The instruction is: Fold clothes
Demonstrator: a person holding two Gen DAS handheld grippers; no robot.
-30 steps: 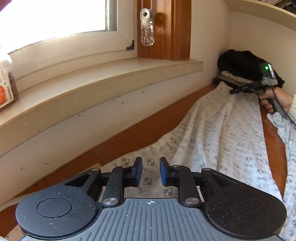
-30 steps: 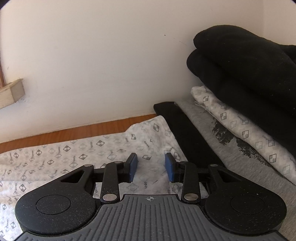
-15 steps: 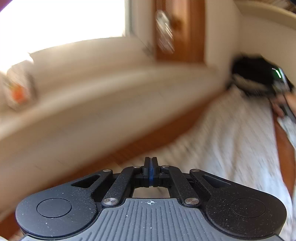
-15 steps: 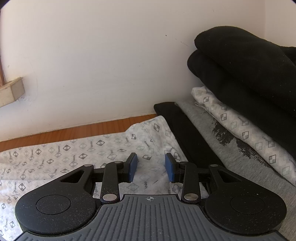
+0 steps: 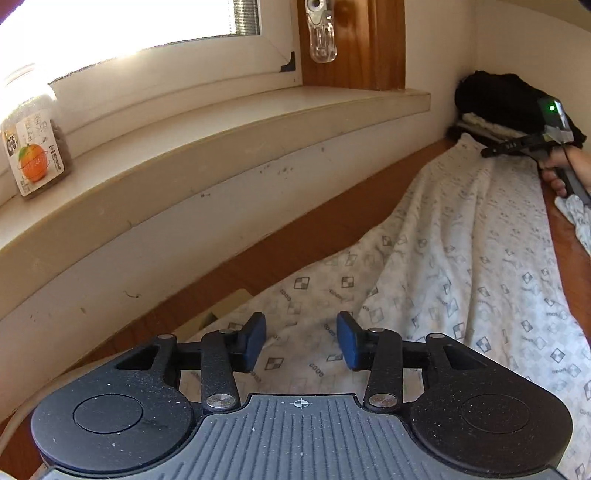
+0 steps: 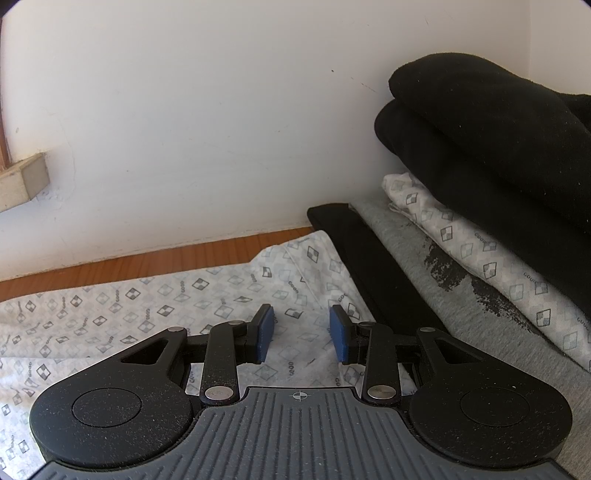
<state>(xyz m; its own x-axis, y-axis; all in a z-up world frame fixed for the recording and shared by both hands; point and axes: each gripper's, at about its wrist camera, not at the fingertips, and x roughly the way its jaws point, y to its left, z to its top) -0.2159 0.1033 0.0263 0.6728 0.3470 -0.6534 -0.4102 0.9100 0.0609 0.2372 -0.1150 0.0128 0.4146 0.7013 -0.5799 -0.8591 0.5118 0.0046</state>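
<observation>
A white garment with a small diamond print (image 5: 461, 258) lies stretched along the wooden table (image 5: 258, 254) from near me to the far corner. My left gripper (image 5: 301, 341) hovers over its near end, open, nothing between the blue pads. Over the garment's far end (image 6: 229, 295), my right gripper (image 6: 302, 334) is open and holds nothing. In the left wrist view that right gripper (image 5: 517, 146) shows at the far right, held by a hand (image 5: 554, 173).
A stack of folded clothes (image 6: 480, 192), black, printed white and grey, sits in the corner right of my right gripper. A windowsill (image 5: 221, 136) runs along the wall on the left with a jar (image 5: 33, 136) on it. A clear clip (image 5: 323, 33) hangs above.
My left gripper shut half a second ago during a blurred swing and now stands open again, wider than before. The right gripper has stayed open and in place.
</observation>
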